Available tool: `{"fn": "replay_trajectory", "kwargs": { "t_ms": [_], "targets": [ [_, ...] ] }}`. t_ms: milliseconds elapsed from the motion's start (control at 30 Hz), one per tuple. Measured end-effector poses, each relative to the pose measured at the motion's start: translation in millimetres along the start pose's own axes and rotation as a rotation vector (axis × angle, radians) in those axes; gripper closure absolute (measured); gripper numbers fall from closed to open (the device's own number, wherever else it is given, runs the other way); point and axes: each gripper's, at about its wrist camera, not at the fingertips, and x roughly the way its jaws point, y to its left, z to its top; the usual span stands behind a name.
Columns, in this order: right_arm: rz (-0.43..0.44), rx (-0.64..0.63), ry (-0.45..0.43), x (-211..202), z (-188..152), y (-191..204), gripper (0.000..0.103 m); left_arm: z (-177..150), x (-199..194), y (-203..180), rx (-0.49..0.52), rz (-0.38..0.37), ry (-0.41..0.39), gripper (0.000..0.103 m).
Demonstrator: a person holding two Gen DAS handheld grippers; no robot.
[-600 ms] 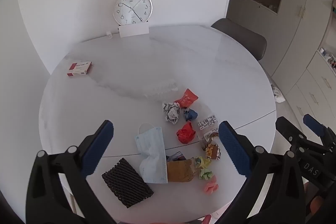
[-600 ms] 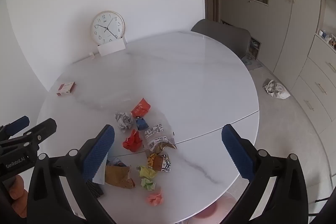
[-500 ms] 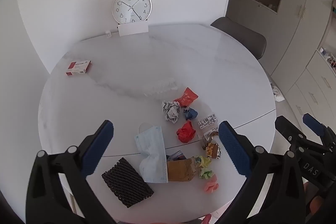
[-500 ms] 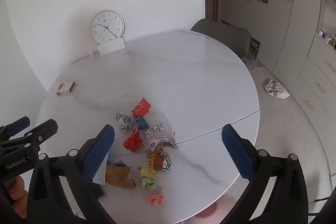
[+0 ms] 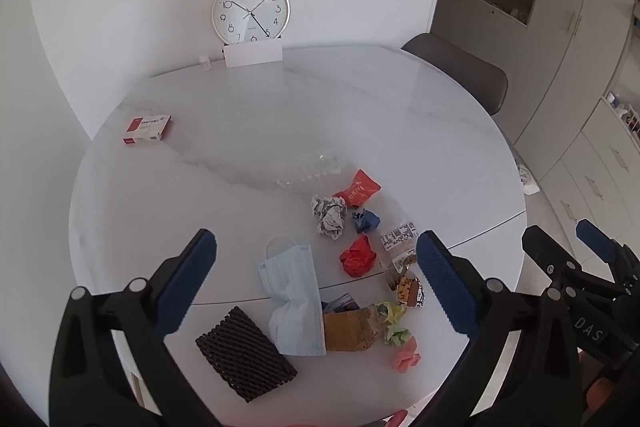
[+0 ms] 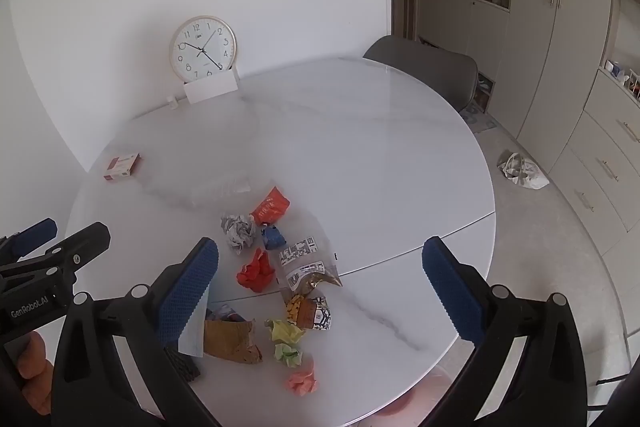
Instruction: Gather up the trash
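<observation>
Trash lies near the front of a round white marble table: a blue face mask, a black foam net, a brown wrapper, a red crumpled piece, a grey paper ball, an orange packet, a blue scrap, a clear snack bag, yellow-green wads and a pink wad. A clear crushed bottle lies behind them. My left gripper is open and empty above the pile. My right gripper is open and empty too.
A wall clock stands at the table's far edge behind a white card. A red and white box lies at the left. A grey chair stands at the far right. Cabinets line the right wall; a white bag lies on the floor.
Both views have shifted very slightly; the grippers stay open and no trash has moved.
</observation>
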Motion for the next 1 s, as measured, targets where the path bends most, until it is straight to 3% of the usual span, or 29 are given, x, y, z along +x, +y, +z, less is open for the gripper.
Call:
{"fn": "replay_trajectory", "kwargs": {
  "t_ms": [1000],
  "targets": [
    [-0.021,0.005,0.014,7.0,3.9,5.8,0.002,8.9,9.1,4.1,-0.001,-0.022,0.024,0.007]
  ]
}}
